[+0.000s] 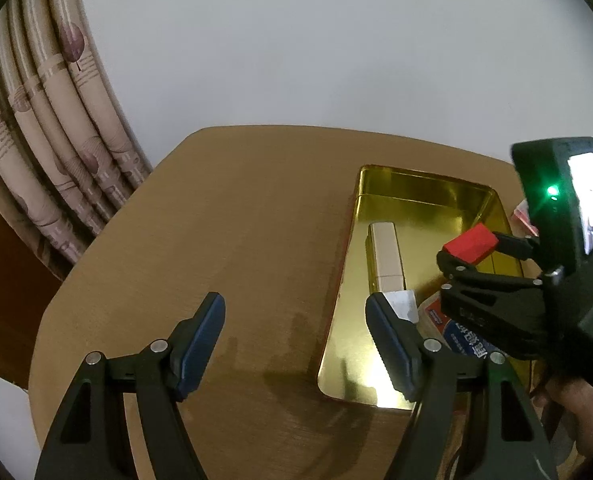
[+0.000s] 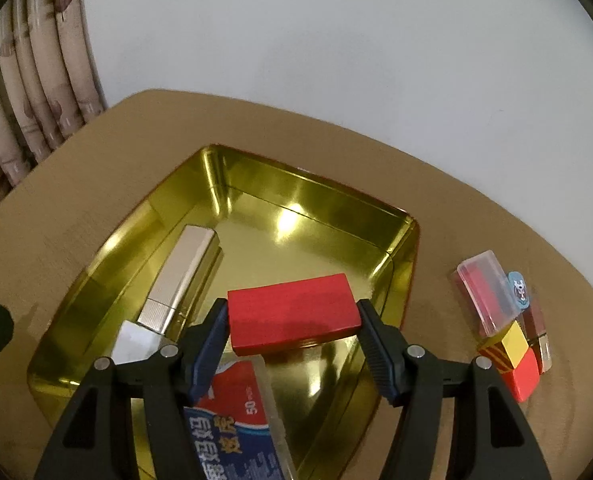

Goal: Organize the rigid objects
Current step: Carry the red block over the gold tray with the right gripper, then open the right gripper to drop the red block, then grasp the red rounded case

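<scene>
My right gripper (image 2: 292, 307) is shut on a flat red block (image 2: 292, 314) and holds it above the open gold tin (image 2: 316, 184). In the tin lie a champagne-coloured metal case (image 2: 184, 272), a small white piece (image 2: 134, 340) and a clear box with a blue and red label (image 2: 236, 420). In the left wrist view my left gripper (image 1: 296, 300) stands open over the bare tabletop, just left of the tin (image 1: 416, 188), with nothing between its fingers. The right gripper (image 1: 472, 245) with the red block (image 1: 470, 242) shows at the right, over the tin.
Right of the tin on the tan table (image 2: 476, 220) lie a clear case with red contents (image 2: 488, 292), a yellow and red block (image 2: 514, 360) and a brownish piece (image 2: 536, 320). A patterned curtain (image 1: 48, 120) hangs at the left. A person's hand (image 1: 576, 408) holds the right gripper.
</scene>
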The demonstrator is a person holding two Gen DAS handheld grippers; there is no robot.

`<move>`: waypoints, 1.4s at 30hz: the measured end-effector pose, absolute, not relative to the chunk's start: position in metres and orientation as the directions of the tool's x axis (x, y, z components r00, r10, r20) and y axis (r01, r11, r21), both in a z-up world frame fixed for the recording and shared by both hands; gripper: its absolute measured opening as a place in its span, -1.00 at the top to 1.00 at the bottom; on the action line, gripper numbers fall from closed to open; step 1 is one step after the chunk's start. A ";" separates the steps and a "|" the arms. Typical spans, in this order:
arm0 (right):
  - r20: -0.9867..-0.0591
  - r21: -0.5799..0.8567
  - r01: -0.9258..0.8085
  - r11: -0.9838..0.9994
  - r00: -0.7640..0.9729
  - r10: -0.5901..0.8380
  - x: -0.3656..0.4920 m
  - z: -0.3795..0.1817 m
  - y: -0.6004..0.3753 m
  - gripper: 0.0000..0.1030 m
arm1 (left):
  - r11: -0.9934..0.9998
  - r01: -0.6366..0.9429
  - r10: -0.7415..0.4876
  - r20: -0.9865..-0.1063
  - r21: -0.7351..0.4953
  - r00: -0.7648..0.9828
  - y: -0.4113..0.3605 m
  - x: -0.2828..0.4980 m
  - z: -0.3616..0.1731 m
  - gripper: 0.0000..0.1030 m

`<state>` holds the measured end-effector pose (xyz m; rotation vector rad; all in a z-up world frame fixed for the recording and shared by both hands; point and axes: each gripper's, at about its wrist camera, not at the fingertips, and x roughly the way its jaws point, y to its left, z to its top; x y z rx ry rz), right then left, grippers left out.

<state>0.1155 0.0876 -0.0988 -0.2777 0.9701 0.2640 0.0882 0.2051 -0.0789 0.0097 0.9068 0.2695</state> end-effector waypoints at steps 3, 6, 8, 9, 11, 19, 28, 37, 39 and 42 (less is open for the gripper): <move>-0.842 -0.112 -0.346 0.932 0.531 0.096 0.117 -0.103 0.089 -0.26 | 0.969 -0.212 0.231 -0.776 0.128 0.587 0.201 0.088 -0.080 -0.36; -0.849 -0.112 -0.349 0.930 0.520 0.093 0.116 -0.106 0.090 -0.26 | 0.971 -0.201 0.228 -0.775 0.132 0.590 0.198 0.088 -0.080 -0.36; -0.848 -0.108 -0.352 0.930 0.520 0.099 0.117 -0.106 0.090 -0.26 | 0.971 -0.196 0.225 -0.777 0.134 0.587 0.196 0.088 -0.081 -0.37; -0.847 -0.106 -0.351 0.930 0.523 0.101 0.116 -0.106 0.090 -0.26 | 0.972 -0.195 0.225 -0.778 0.134 0.586 0.196 0.088 -0.082 -0.37; -0.849 -0.105 -0.349 0.931 0.520 0.099 0.116 -0.106 0.089 -0.26 | 0.973 -0.190 0.222 -0.780 0.134 0.585 0.195 0.089 -0.083 -0.37; -0.816 -0.058 -0.335 0.941 0.559 0.148 0.101 -0.085 0.074 -0.26 | 0.972 -0.189 0.225 -0.782 0.139 0.581 0.195 0.090 -0.085 -0.38; -0.775 -0.083 -0.214 0.973 0.628 0.072 0.091 -0.061 -0.012 -0.26 | 0.971 -0.184 0.235 -0.780 0.155 0.580 0.191 0.090 -0.086 -0.38; -0.805 -0.087 -0.080 0.993 0.593 -0.023 0.098 -0.079 -0.118 -0.26 | 0.969 -0.151 0.247 -0.774 0.195 0.583 0.179 0.090 -0.091 -0.41; -0.813 -0.084 -0.079 0.993 0.582 -0.023 0.098 -0.086 -0.129 -0.26 | 0.969 -0.145 0.248 -0.774 0.201 0.583 0.177 0.090 -0.091 -0.41; -0.826 -0.076 -0.097 0.992 0.563 -0.008 0.099 -0.096 -0.140 -0.26 | 0.971 -0.135 0.239 -0.775 0.198 0.585 0.175 0.090 -0.092 -0.42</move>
